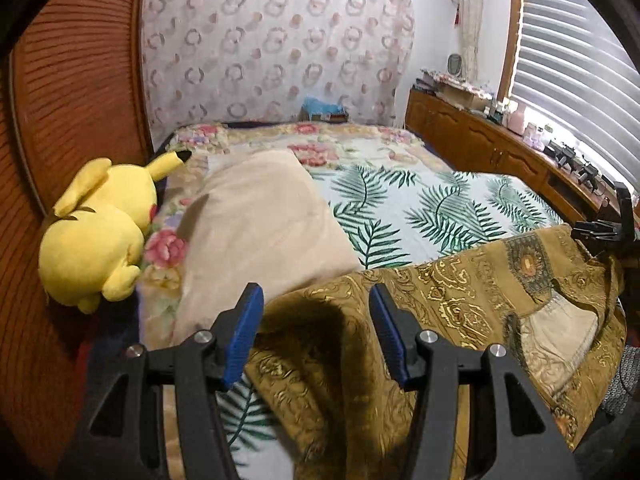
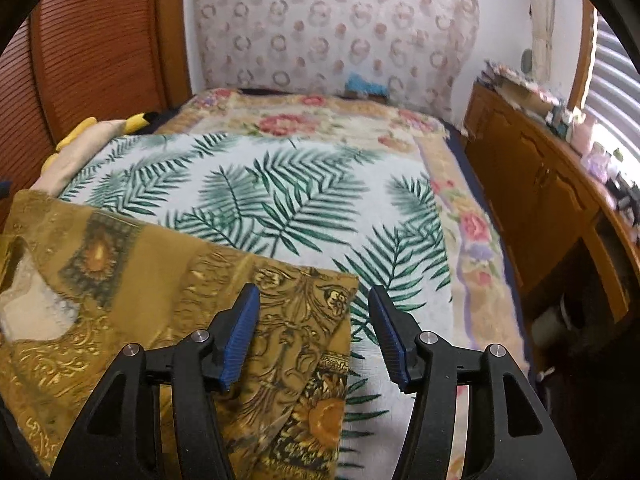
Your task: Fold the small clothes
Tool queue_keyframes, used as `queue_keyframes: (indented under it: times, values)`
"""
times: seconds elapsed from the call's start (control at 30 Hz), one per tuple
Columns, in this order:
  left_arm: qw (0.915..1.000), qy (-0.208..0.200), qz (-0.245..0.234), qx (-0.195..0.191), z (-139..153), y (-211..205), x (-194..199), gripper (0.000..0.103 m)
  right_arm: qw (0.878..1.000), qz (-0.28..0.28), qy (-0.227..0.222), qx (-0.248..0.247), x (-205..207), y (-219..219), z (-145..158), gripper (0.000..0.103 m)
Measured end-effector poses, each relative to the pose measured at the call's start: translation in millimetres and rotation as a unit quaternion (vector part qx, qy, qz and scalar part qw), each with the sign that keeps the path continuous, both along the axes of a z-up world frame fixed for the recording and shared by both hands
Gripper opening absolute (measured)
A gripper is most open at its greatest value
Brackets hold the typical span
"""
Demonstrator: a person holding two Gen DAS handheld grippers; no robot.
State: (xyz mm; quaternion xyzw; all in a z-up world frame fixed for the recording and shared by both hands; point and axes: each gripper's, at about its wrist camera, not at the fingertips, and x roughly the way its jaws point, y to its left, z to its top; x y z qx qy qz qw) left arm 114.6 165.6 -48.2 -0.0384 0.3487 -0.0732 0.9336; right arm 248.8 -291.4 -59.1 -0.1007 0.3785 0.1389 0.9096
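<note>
Beneath both half-open, empty tongs, left [image 1: 316,300] and right [image 2: 314,300], lies the gold garment [image 1: 440,300].

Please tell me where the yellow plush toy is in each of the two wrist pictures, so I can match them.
Left wrist view: the yellow plush toy lies in full at the left, beside the beige pillow, against the wooden slatted panel.
Right wrist view: only a small part of the yellow plush toy shows at the upper left, behind the pillow's edge.
Shared landmark: the palm-leaf sheet in the middle of the bed.
</note>
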Motion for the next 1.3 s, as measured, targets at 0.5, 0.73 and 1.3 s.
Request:
queue_keyframes:
  times: [0.5, 0.73, 1.3]
  values:
    - [0.9959, 0.078, 0.039, 0.025, -44.7, 5.9, 16.2, 0.054, 0.999, -0.007, 0.041, 0.008, 15.3, -4.5, -30.0, 0.078]
    - [0.9956, 0.083, 0.041, 0.015, -50.4, 7.5, 16.5, 0.055, 0.999, 0.002, 0.044, 0.004, 16.4, 0.5, -32.3, 0.085]
    - [0.9984, 0.056, 0.008, -0.011, -39.7, -1.2, 8.7, 0.000, 0.999, 0.029, 0.040, 0.006, 11.2, 5.2, -30.2, 0.062]
